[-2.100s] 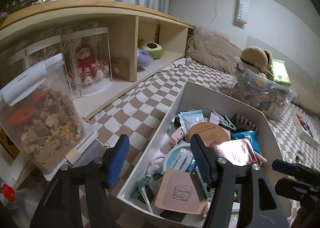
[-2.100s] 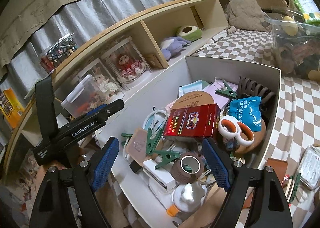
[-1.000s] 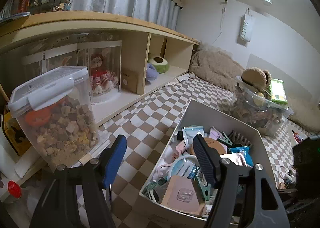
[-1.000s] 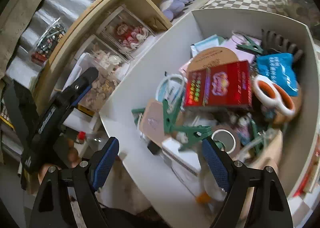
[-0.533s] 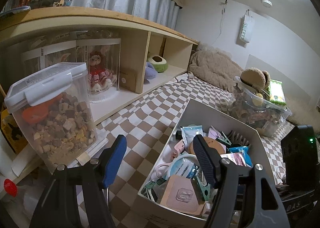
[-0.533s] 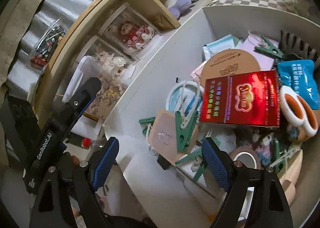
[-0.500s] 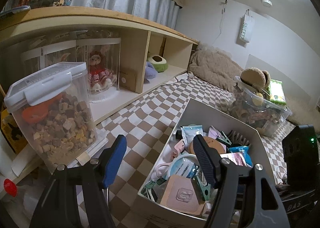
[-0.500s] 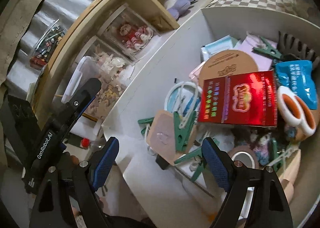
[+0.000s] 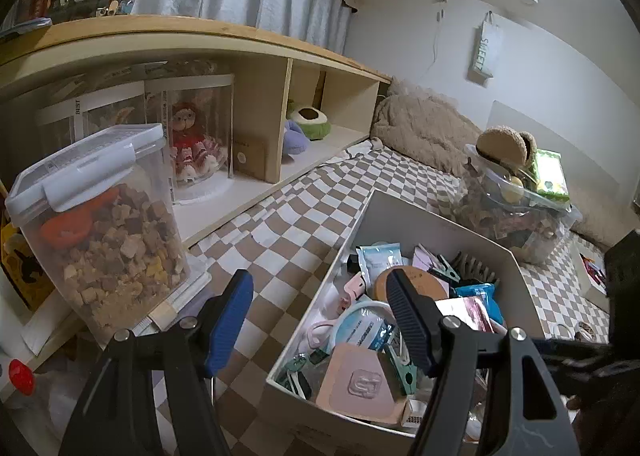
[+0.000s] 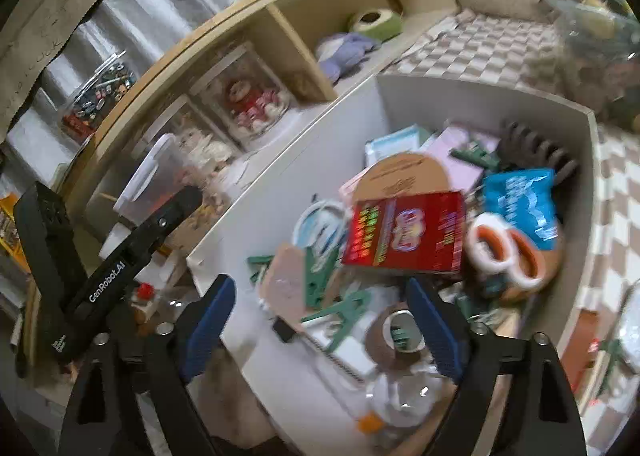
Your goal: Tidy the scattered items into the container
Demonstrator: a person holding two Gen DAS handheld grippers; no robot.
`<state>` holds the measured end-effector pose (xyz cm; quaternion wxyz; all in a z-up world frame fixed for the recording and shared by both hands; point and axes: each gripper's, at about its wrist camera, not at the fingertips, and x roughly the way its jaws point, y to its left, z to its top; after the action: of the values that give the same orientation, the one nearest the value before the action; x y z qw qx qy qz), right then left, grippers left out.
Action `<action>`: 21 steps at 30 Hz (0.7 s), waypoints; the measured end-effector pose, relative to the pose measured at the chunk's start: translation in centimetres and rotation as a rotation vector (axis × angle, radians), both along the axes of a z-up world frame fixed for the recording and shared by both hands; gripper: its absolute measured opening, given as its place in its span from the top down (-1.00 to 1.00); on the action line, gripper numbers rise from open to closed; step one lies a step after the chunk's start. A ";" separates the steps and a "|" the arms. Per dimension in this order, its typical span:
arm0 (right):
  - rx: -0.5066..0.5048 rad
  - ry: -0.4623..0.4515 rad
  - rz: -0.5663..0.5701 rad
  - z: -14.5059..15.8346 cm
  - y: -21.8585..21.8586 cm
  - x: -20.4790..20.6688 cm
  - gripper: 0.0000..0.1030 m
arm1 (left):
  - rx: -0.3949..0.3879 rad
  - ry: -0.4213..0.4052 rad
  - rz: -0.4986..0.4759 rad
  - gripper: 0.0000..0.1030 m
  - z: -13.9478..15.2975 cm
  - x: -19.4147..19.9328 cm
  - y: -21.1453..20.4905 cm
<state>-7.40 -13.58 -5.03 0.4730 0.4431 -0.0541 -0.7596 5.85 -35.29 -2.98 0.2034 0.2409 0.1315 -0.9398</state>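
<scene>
A white box (image 9: 352,240) stands on the checked cloth, filled with several small items: a red carton (image 10: 404,232), a blue packet (image 10: 520,204), orange-and-white scissors (image 10: 504,252), a brown tape roll (image 10: 400,336) and green clips. My right gripper (image 10: 322,326) hovers over the box's near end. Its jaws are opening and grip nothing. My left gripper (image 9: 320,320) stands open and empty over the box's left wall, one finger outside it and one inside. The left gripper's black body (image 10: 120,268) shows at the left of the right wrist view.
A clear lidded tub of dry chunks (image 9: 100,236) stands close on the left. Behind it runs a wooden shelf (image 9: 264,56) with a doll case. A clear bin with plush toys (image 9: 516,208) sits beyond the box. Loose items (image 10: 592,336) lie right of the box.
The right wrist view has swung upward, showing more of the shelf, and the right jaws stand wider apart. The left gripper has kept still.
</scene>
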 end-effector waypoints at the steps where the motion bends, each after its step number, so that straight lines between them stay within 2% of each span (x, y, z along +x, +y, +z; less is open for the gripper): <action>1: -0.001 0.017 -0.015 0.2 0.4 -0.1 -0.93 | -0.002 -0.004 -0.003 -0.40 0.0 0.0 0.1; 4: 0.000 0.062 -0.048 0.7 1.4 -0.2 -1.00 | -0.023 -0.012 -0.006 -0.71 0.0 -0.1 0.6; 6: 0.009 0.104 -0.070 1.1 2.0 -0.2 -1.00 | -0.033 -0.012 -0.014 -0.78 0.1 0.0 1.0; 9: 0.003 0.152 -0.104 1.4 3.1 -0.3 -1.00 | -0.053 -0.019 -0.011 -1.00 0.2 -0.1 1.6; 15: 0.004 0.186 -0.149 1.5 4.8 -0.8 -1.00 | -0.088 -0.048 -0.019 -1.00 -0.1 -0.7 3.2; 21: -0.003 0.173 -0.172 1.5 6.2 -1.4 -1.00 | -0.127 -0.080 -0.055 -1.00 -0.4 -1.5 5.0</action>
<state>-8.78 -7.33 -3.55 0.4094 0.3690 -0.0520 -0.8328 4.32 -30.28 -3.39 0.1977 0.2683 0.0567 -0.9411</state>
